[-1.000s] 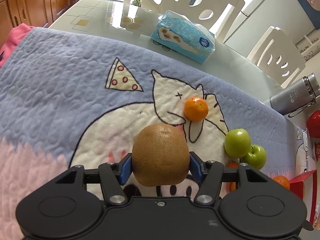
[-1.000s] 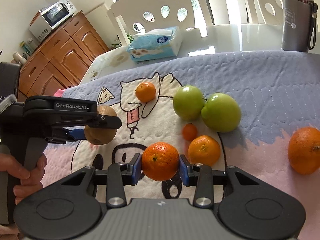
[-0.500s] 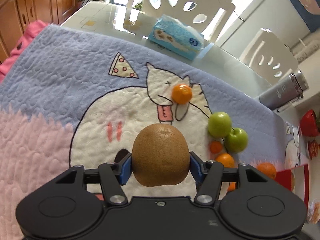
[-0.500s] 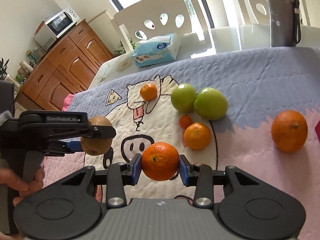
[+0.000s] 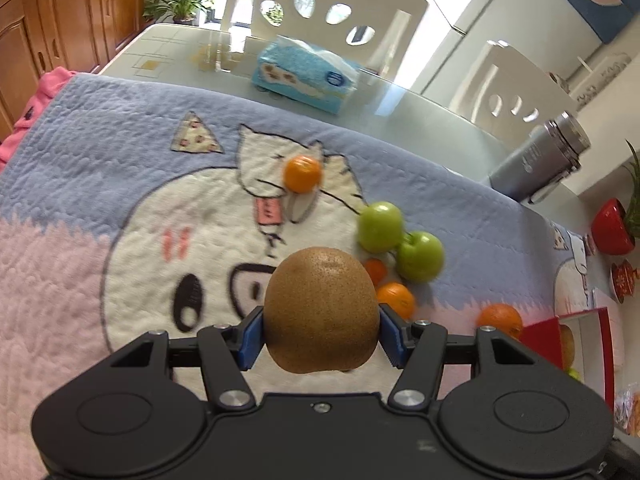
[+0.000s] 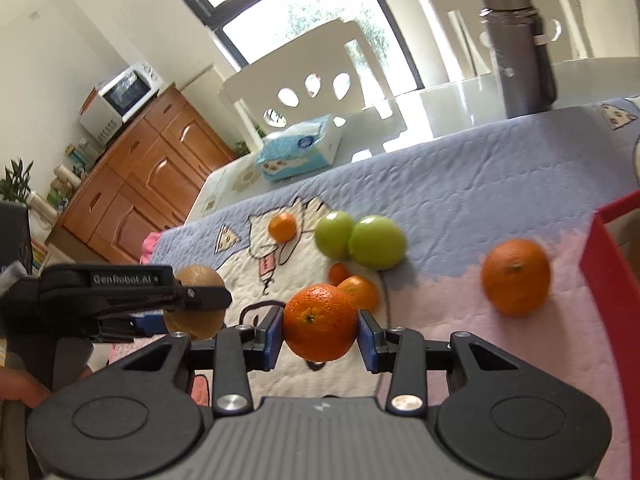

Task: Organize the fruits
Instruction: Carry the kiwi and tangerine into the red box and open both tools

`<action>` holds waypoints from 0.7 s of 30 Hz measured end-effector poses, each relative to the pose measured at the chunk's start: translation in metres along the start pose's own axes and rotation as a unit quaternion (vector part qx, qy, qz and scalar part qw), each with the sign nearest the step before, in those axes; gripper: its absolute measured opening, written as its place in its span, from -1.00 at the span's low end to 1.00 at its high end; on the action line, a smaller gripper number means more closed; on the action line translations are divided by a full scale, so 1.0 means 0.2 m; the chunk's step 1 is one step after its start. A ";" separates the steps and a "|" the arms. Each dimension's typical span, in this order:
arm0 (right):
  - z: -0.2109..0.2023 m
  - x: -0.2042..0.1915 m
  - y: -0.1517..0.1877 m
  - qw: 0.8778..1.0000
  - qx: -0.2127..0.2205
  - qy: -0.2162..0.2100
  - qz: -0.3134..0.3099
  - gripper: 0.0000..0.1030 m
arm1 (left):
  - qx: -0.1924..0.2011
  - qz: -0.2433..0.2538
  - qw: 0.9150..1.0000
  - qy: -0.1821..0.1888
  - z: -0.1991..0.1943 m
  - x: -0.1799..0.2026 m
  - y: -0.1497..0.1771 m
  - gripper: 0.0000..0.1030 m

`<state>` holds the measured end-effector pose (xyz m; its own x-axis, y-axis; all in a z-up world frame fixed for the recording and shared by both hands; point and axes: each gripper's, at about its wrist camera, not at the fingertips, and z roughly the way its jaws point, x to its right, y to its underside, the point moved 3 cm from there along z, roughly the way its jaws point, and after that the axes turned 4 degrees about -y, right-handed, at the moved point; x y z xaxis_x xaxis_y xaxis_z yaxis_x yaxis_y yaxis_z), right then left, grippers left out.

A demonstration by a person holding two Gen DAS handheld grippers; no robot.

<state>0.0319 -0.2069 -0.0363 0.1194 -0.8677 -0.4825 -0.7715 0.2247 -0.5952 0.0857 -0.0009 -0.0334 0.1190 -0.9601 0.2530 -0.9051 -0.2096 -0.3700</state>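
At three o'clock of the right tool (image 6: 320,334), pinching an orange (image 6: 320,322), stood the red box (image 6: 604,264); left tool (image 5: 322,338) pinched a kiwi (image 5: 322,308), farther off.

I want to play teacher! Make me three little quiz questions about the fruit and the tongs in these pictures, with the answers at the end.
1. True or false: the left tongs are shut on a kiwi.
2. What fruit do the right tongs hold? A) green apple B) orange C) banana
3. Fill in: the two green apples lie on the blanket and ____ each other.

Key
1. True. The brown kiwi sits between the blue pads.
2. B. An orange is clamped between the pads.
3. Touch. They lie side by side, in contact, with a tiny orange fruit just in front of them.
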 end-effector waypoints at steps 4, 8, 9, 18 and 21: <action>-0.11 0.11 -0.03 1.000 0.020 0.004 0.012 -0.20 | -0.001 0.015 1.000 0.005 0.01 0.15 0.04 0.33; -0.22 0.23 -0.07 0.999 0.042 0.010 0.028 -0.20 | -0.004 0.023 1.000 0.020 0.01 0.31 0.05 0.33; -0.26 0.26 -0.08 0.998 0.050 0.012 0.031 -0.20 | -0.005 0.024 0.999 0.026 0.00 0.36 0.05 0.33; -0.64 0.63 -0.24 0.989 0.125 0.059 0.047 -0.20 | 0.021 0.086 0.994 0.068 -0.03 0.86 0.02 0.34; -0.76 0.79 -0.25 0.985 0.141 0.082 0.061 -0.20 | 0.021 0.113 0.990 0.085 -0.01 1.03 0.04 0.34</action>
<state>-0.0059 -0.4226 0.0149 -0.0830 -0.8814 -0.4651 -0.5670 0.4256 -0.7053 0.1011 -0.1993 0.0176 -0.1594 -0.9388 0.3054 -0.8826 -0.0031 -0.4701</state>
